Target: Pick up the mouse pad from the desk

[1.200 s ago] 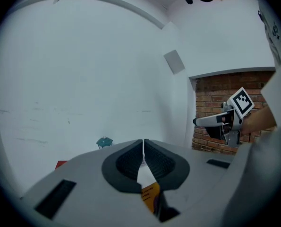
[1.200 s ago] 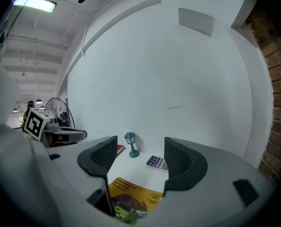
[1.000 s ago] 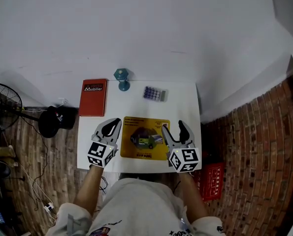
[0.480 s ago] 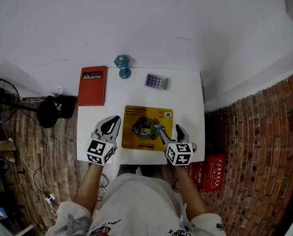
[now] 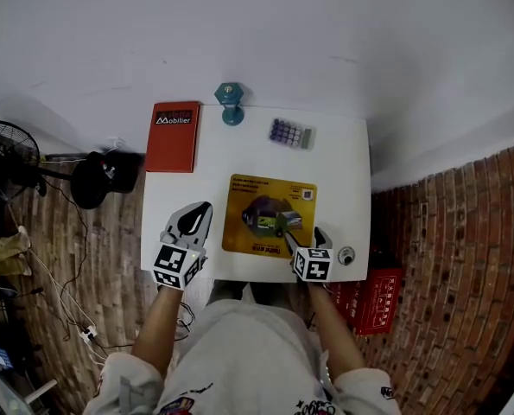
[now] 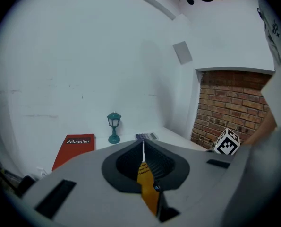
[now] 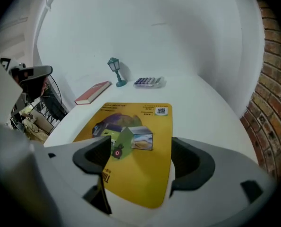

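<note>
While the white desk [image 5: 347, 171] carries everything, the yellow mouse pad [image 5: 269, 188] lies flat at its middle, with its near edge close to the desk's front rim. A red book [image 5: 173, 137] sits at the far left corner, well apart from it. The right gripper [image 5: 306, 239] hangs over the pad's near right corner; its jaws have just been opening and now straddle that edge without pinching it. The left gripper [image 5: 194, 221], jaws pressed together on nothing, hovers just left of the pad. A calculator [image 5: 291, 134] and a small teal lamp [image 5: 231, 102] stand along the far side. I'd call this the reach-in before the grasp. Next, one jaw must slip under the thin edge, though I cannot make out whether it already touches the desk.
</note>
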Demonstrator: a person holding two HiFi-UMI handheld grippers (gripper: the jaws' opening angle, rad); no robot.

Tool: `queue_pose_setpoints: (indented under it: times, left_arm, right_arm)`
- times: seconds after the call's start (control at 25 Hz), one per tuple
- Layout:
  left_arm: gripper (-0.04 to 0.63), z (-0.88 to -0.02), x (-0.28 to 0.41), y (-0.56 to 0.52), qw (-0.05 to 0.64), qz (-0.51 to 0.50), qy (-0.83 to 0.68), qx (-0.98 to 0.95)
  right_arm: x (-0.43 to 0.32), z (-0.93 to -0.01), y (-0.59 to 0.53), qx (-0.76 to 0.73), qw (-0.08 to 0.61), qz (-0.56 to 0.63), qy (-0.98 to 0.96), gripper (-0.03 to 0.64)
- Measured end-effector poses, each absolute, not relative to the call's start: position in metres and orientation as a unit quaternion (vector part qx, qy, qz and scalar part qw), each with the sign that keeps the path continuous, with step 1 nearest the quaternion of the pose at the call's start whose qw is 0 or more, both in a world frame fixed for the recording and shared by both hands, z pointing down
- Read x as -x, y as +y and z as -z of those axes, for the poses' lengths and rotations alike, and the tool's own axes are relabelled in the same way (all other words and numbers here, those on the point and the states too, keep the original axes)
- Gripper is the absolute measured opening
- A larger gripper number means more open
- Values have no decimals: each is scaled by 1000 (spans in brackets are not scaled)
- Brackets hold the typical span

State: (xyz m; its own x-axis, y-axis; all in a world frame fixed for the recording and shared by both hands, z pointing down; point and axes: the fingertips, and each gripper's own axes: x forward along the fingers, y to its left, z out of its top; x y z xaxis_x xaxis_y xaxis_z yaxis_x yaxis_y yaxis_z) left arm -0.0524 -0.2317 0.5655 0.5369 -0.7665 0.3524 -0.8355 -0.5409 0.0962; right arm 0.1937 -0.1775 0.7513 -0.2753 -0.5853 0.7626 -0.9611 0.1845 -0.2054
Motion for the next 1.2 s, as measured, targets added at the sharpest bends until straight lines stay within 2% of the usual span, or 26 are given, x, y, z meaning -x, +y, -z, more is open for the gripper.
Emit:
queue_pose_setpoints:
  times: [0.44, 1.2]
  left_arm:
    - [29, -577, 72, -220, 142, -144, -477, -855]
    - [29, -585, 85, -216, 150, -153, -477, -852]
  right_arm:
    - [-195, -791, -161, -546, 308, -378, -681, 391]
    - [-197, -799, -162, -564, 354, -379, -642, 393]
